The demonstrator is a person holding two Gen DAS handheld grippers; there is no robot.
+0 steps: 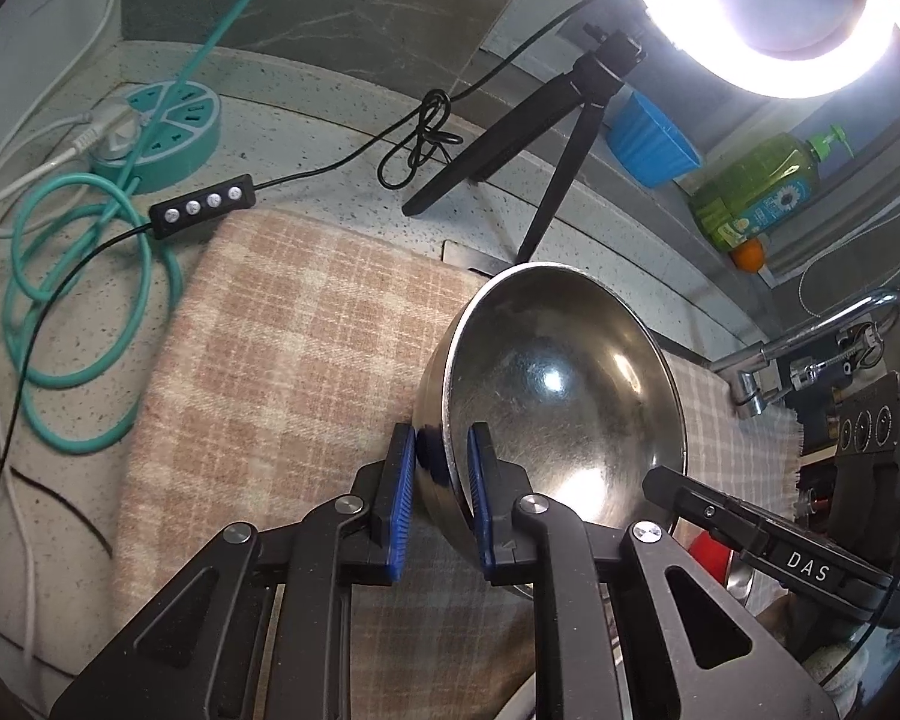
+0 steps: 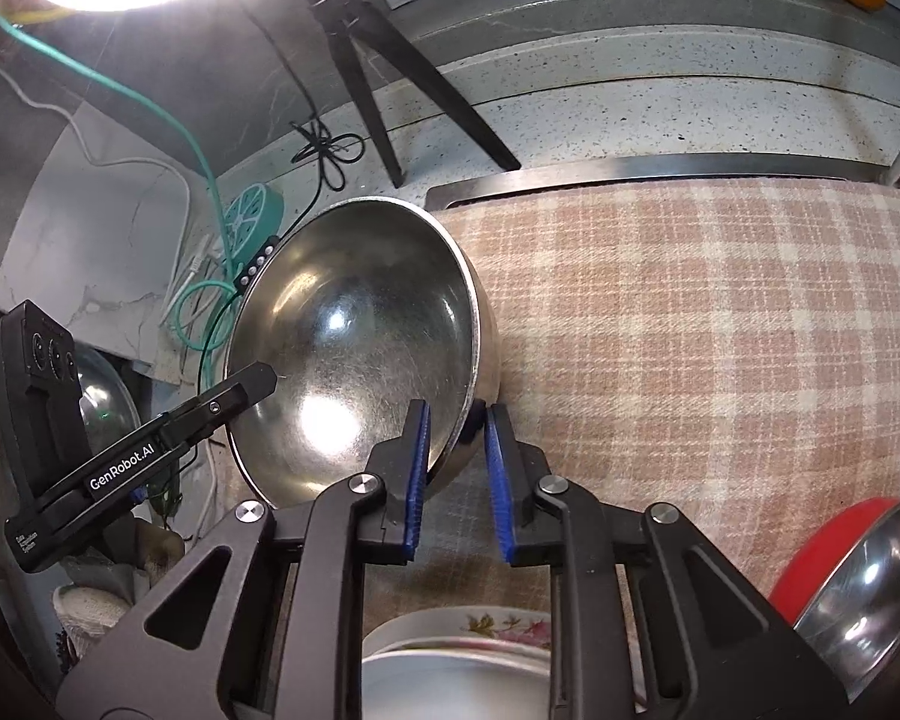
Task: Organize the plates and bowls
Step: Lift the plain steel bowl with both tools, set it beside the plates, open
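Left gripper (image 1: pixel 441 468): pads straddle the steel bowl (image 1: pixel 564 384) rim, gripping it.
Right gripper (image 2: pixel 457 450): clamps the opposite rim.
Bowl: tilted above checked cloth (image 2: pixel 690 324).

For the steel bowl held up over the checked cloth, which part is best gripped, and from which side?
The thin rim of the steel bowl, with one pad inside and one outside the wall. Its round, smooth body offers no other purchase. The bowl is tilted with its opening toward the cameras, so come from the near edge: the left claw straddles the rim on its side, the right claw on the opposite side.
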